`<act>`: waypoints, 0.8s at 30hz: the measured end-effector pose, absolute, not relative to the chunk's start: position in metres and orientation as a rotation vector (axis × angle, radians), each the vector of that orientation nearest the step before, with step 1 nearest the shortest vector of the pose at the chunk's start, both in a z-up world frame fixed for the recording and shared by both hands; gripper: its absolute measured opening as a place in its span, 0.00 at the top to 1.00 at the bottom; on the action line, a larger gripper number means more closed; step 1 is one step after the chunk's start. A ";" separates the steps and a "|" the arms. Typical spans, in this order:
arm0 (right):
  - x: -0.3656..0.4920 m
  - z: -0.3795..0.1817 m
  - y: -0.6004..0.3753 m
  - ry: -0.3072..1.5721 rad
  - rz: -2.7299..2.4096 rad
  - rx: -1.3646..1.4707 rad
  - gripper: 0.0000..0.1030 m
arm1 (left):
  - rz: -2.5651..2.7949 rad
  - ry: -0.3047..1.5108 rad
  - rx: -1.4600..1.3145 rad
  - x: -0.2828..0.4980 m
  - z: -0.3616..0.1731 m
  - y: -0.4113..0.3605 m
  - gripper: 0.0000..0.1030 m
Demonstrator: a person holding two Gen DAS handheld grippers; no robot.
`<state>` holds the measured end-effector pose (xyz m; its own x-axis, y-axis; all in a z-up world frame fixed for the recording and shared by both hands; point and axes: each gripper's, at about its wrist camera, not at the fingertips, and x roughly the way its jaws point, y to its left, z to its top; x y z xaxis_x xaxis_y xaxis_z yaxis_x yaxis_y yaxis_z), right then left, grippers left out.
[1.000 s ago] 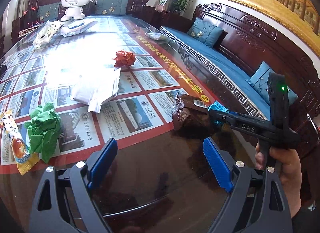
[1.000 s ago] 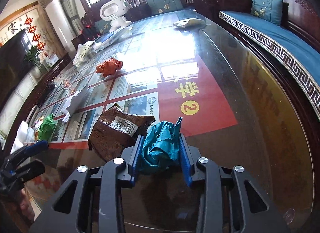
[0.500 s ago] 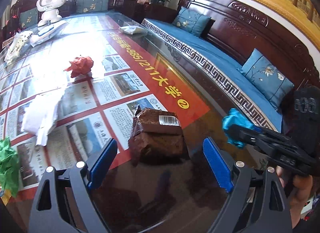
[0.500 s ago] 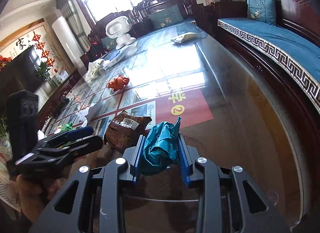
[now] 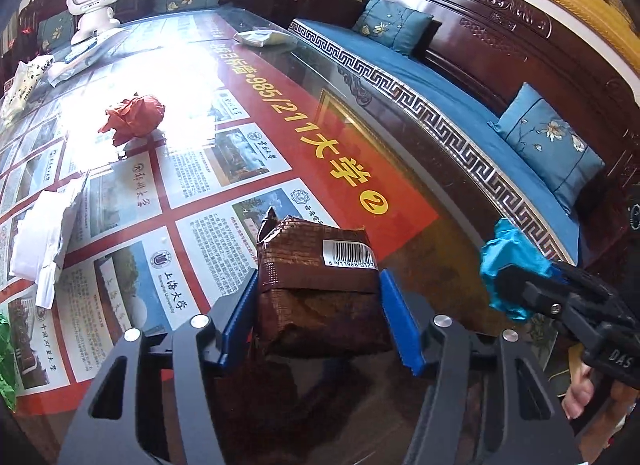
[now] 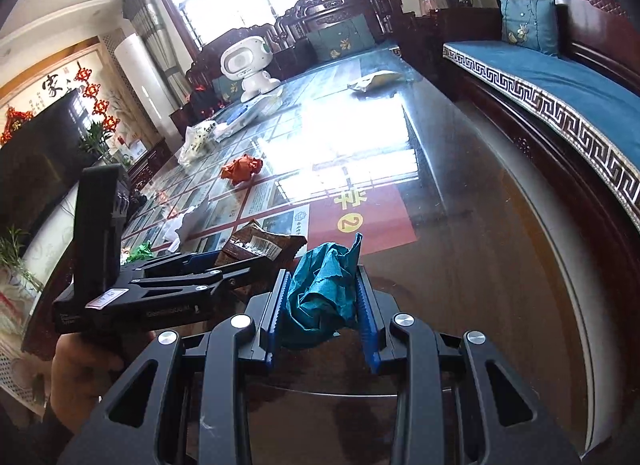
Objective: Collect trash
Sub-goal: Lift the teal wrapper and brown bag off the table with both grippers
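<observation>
— Trash check: brown packet [image 5: 320, 289], where now?

— On the table [image 5: 420, 257], near its dark bare end, barcode up. Sits squarely between the jaws of the left gripper [image 5: 316, 277]. A second ago lay ahead and off to the right of them.

— And those jaws?

— Closing. Wide apart a moment back, now about halfway in, blue pads against both sides of the packet. Not lifted yet; still flat on the glass.

— Right gripper [image 6: 322, 277]?

— Nearly shut, clamped on the crumpled teal paper [image 6: 320, 297]. Same hold as a second ago. Hangs just to the right of the left one, above the table edge.

— Meaning for the job?

— One piece in hand, a second probably about to be secured. Looks like a crinkly, half-empty packet, so likely to give before the grip firms up.

— Anything left?

— Plenty. Red paper ball [image 5: 134, 117] further up the table, white wrapper [image 5: 44, 241] to the left, green scrap [image 5: 6, 361] at the left border. No bin in either view, so cannot tell where all this goes.
</observation>
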<state>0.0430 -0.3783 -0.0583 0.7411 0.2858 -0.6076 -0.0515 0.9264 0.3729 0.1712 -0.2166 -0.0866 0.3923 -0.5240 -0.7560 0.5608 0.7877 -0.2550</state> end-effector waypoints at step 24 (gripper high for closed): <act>-0.025 -0.039 -0.330 0.704 0.297 0.304 0.69 | -0.795 0.832 0.030 0.055 -0.040 -0.135 0.49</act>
<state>-0.0253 -0.3298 -0.0391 0.7242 0.3660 -0.5844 -0.1640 0.9146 0.3696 0.0546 -0.1351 -0.0401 0.4080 -0.6195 -0.6707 0.6419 0.7170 -0.2718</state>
